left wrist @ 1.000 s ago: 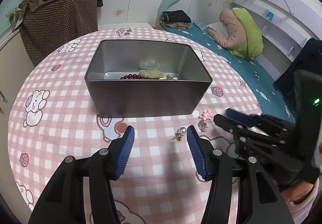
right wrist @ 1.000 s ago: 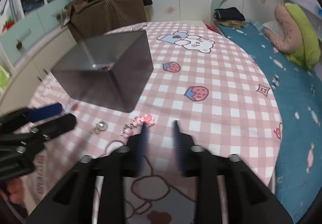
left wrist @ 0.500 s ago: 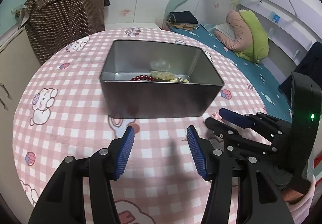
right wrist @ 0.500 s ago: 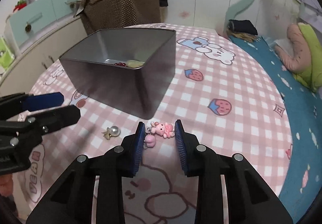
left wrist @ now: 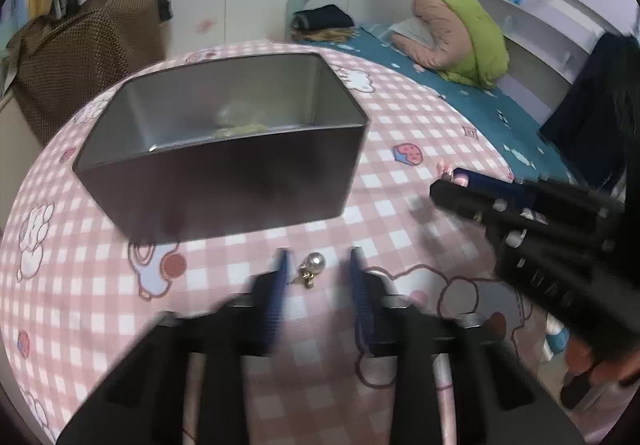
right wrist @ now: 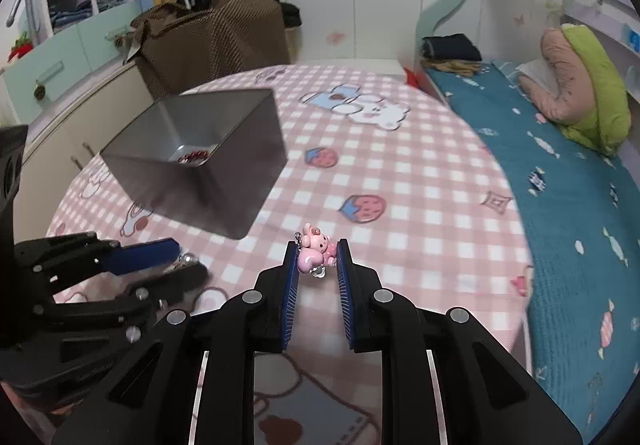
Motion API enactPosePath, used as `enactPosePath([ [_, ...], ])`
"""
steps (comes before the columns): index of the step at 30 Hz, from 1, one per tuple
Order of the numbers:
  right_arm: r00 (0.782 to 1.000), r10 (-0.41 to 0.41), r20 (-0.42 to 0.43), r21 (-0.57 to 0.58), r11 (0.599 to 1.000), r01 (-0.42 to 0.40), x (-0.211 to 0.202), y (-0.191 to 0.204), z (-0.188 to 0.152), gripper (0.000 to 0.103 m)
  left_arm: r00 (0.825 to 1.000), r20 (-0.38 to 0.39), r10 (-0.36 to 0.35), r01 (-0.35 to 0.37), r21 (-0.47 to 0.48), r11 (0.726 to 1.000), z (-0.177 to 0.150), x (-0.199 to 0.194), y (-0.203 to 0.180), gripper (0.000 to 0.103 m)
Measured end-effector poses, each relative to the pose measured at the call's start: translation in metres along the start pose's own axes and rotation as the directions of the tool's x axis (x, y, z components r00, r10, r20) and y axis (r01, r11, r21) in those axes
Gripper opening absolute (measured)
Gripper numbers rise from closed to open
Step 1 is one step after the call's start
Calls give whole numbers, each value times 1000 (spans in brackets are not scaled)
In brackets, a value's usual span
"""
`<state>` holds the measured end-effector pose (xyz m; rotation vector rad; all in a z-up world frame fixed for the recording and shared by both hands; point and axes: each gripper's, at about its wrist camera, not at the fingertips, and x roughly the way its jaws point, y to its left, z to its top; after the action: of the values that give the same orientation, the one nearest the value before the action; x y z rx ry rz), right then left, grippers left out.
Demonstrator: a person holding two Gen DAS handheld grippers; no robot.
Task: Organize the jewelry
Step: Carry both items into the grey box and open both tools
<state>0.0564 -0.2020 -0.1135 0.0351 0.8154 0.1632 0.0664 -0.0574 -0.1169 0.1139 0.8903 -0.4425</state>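
Observation:
A dark metal box (left wrist: 224, 149) stands on the pink checked tablecloth (left wrist: 400, 165) and holds red beads (right wrist: 194, 156) and a pale green piece (left wrist: 236, 131). A pearl earring (left wrist: 312, 265) lies on the cloth between the fingers of my left gripper (left wrist: 318, 265), which is open around it. A pink bear charm (right wrist: 314, 251) lies between the fingers of my right gripper (right wrist: 318, 257), which is open, its pads close beside the charm without gripping it. The box also shows in the right wrist view (right wrist: 200, 157). The left gripper shows in the right wrist view (right wrist: 176, 257), the right gripper in the left wrist view (left wrist: 456, 185).
The round table's edge (right wrist: 516, 245) drops off at the right toward a bed with a blue cover (right wrist: 580, 205). A brown dotted bag (right wrist: 212, 37) stands behind the table. A cabinet (right wrist: 80, 113) is at the left.
My left gripper has dropped toward the cloth and narrowed around the pearl earring. My right gripper has moved forward so the pink charm sits between its fingers.

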Motion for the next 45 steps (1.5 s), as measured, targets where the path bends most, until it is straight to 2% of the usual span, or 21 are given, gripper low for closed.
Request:
enactPosePath([
  [3, 1000, -1, 11, 10, 1000, 1, -5, -4, 2, 19, 998, -20, -55, 55, -5, 998, -1, 0, 3, 9],
  [7, 1000, -18, 21, 30, 999, 17, -7, -7, 6, 19, 1000, -21, -19, 18, -12, 1000, -4, -3, 6, 9],
  [10, 999, -15, 28, 35, 999, 14, -9, -6, 7, 19, 1000, -12, -19, 19, -32, 999, -4, -8, 10, 9],
  [21, 989, 56, 137, -37, 998, -52, -34, 29, 41, 19, 992, 119, 50, -43, -58, 997, 24, -56, 33, 9],
  [29, 980, 127, 151, -87, 990, -115, -25, 59, 69, 20, 982, 173, 75, -55, -113, 992, 53, -65, 56, 9],
  [32, 978, 142, 152, -90, 988, -129, -18, 66, 76, 22, 981, 178, 76, -56, -114, 992, 57, -64, 62, 10],
  [33, 980, 136, 149, -88, 988, -123, -17, 68, 77, 30, 981, 177, 81, -61, -114, 992, 58, -64, 63, 10],
  [34, 981, 123, 152, -78, 991, -112, -17, 68, 79, 57, 981, 172, 92, -72, -120, 990, 59, -63, 65, 14],
  [35, 981, 107, 160, -68, 993, -97, -19, 67, 79, 66, 980, 166, 111, -90, -130, 987, 61, -63, 66, 24],
  [36, 981, 76, 180, -51, 996, -68, -22, 65, 80, 72, 978, 167, 125, -102, -140, 985, 62, -64, 69, 42],
  [38, 979, 75, 190, -38, 997, -69, -27, 59, 80, 72, 973, 185, 137, -109, -151, 982, 61, -68, 73, 54],
  [40, 980, 51, 194, -27, 999, -46, -31, 56, 80, 72, 971, 192, 145, -114, -166, 980, 61, -73, 74, 55],
  [42, 979, 23, 204, -22, 1000, -19, -37, 55, 78, 72, 969, 197, 149, -115, -171, 978, 60, -77, 72, 61],
  [45, 975, 9, 224, -12, 1000, -6, -49, 51, 76, 73, 962, 221, 162, -124, -175, 977, 59, -89, 66, 62],
])
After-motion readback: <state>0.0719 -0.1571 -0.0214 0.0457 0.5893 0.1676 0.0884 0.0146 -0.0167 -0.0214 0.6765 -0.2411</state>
